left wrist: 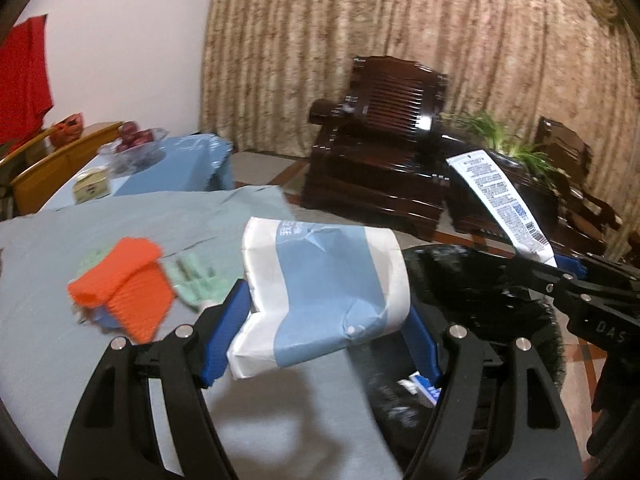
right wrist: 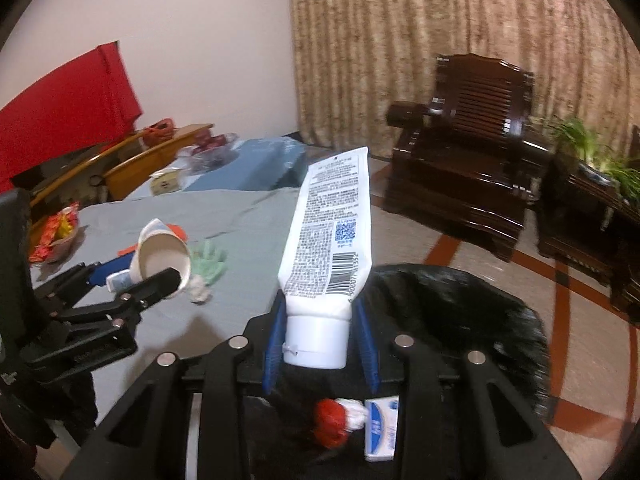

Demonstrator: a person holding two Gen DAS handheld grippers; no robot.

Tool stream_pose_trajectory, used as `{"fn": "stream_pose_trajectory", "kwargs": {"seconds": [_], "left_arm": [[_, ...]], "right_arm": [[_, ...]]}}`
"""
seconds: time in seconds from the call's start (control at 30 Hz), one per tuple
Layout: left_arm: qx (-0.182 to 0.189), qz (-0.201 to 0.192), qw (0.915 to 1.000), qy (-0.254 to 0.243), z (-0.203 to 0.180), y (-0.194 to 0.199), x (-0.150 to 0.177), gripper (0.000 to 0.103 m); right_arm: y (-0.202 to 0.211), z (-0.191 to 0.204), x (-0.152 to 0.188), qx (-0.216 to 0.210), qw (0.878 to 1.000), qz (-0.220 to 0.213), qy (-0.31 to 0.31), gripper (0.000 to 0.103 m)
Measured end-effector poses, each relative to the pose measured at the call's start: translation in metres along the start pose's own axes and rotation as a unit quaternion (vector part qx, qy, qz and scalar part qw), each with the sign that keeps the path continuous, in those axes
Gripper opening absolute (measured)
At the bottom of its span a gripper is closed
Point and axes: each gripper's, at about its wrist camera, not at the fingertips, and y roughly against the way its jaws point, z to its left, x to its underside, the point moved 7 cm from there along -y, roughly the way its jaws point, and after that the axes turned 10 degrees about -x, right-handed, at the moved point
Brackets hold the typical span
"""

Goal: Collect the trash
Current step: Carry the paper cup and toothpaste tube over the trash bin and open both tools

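My left gripper (left wrist: 324,312) pinches a tissue pack (left wrist: 320,296) btwn both pads; right gripper (right wrist: 320,340) clamps a tube (right wrist: 328,240) by its cap, over the bin bag (right wrist: 460,312).

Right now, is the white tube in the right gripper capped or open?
Capped. The white tube stands between the right gripper fingers with its white cap on, at the lower end, flat crimped end up.

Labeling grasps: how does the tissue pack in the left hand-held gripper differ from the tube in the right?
The tissue pack is soft, blue and white, and held crosswise; the tube is slim, white with printed text, and points forward. The left hand-held gripper stands wide around the pack; the right hand-held gripper is narrow, clamping the tube's cap end. Both are held near the black trash bag.
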Motion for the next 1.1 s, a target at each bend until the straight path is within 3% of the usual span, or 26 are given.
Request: {"fn": "stream_pose_trajectory", "kwargs": {"seconds": [0.57,1.03,1.1], "left_arm": [[0.074,0.013,0.9953,-0.061,-0.105,-0.029,0.019,0.070],[0.098,0.039,0.9909,-0.083,-0.135,-0.046,0.033,0.071],[0.106,0.046,0.9895,-0.087,-0.137,-0.047,0.035,0.077]], "right_arm": [[0.035,-0.090,0.036,0.083,0.995,0.011,-0.046,0.033],[0.031,-0.119,0.064,0.097,0.992,0.028,-0.078,0.033],[0.030,-0.121,0.067,0.102,0.991,0.032,-0.079,0.034]]}}
